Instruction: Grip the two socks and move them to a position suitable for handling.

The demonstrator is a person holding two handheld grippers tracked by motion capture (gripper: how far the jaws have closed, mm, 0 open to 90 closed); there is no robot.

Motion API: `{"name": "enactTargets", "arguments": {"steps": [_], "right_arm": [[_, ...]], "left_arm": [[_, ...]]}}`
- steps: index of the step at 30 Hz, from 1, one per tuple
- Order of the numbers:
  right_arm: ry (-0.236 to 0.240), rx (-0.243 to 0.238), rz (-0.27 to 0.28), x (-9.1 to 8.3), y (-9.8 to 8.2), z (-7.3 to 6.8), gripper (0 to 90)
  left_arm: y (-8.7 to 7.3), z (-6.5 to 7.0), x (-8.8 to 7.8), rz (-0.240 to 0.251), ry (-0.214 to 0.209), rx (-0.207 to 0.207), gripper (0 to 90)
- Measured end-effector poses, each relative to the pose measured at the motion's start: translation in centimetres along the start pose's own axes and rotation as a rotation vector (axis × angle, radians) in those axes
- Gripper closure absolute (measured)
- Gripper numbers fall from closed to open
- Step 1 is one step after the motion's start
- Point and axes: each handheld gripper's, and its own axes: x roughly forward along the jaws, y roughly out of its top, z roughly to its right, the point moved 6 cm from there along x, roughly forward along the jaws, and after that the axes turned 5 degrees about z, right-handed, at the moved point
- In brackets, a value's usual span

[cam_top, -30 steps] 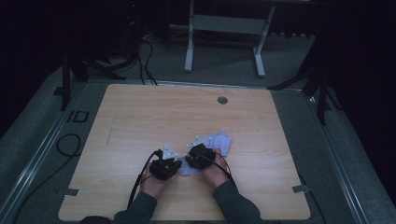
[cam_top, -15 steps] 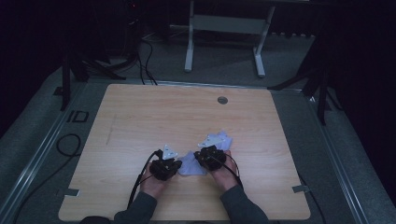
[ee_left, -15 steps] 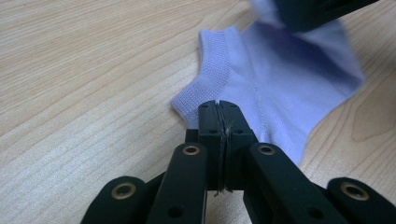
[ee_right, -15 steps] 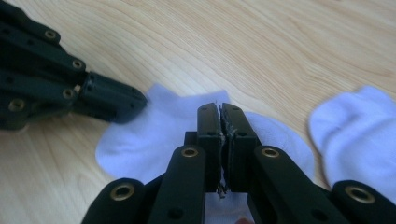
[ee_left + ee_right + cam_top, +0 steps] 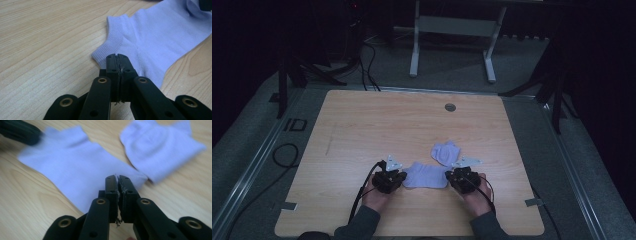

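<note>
While we pinch the flat sock (image 5: 426, 175) taut between us on the desk (image 5: 362, 130), left gripper (image 5: 117, 57) jaws clamped on its cuff and right gripper (image 5: 118, 178) jaws shut on its far end, having just been closing, the second sock (image 5: 160, 147) lies just beyond the right jaws.

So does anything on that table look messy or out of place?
Slightly: one sock is stretched flat between the left tongs and right tongs, while the second sock lies rumpled and askew behind it.
</note>
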Motion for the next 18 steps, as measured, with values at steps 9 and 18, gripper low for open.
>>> {"name": "enactTargets", "arguments": {"steps": [9, 18], "right_arm": [[-0.11, 0.01, -0.047, -0.2, -1.9, 1.2, 73.7], [-0.166, 0.024, -0.054, -0.7, -2.7, 2.0, 73.7]], "left_arm": [[0.0, 0.0, 0.0, 0.002, -0.003, 0.0, 88.2], [0.0, 0.0, 0.0, 0.0, -0.003, 0.003, 88.2]]}}
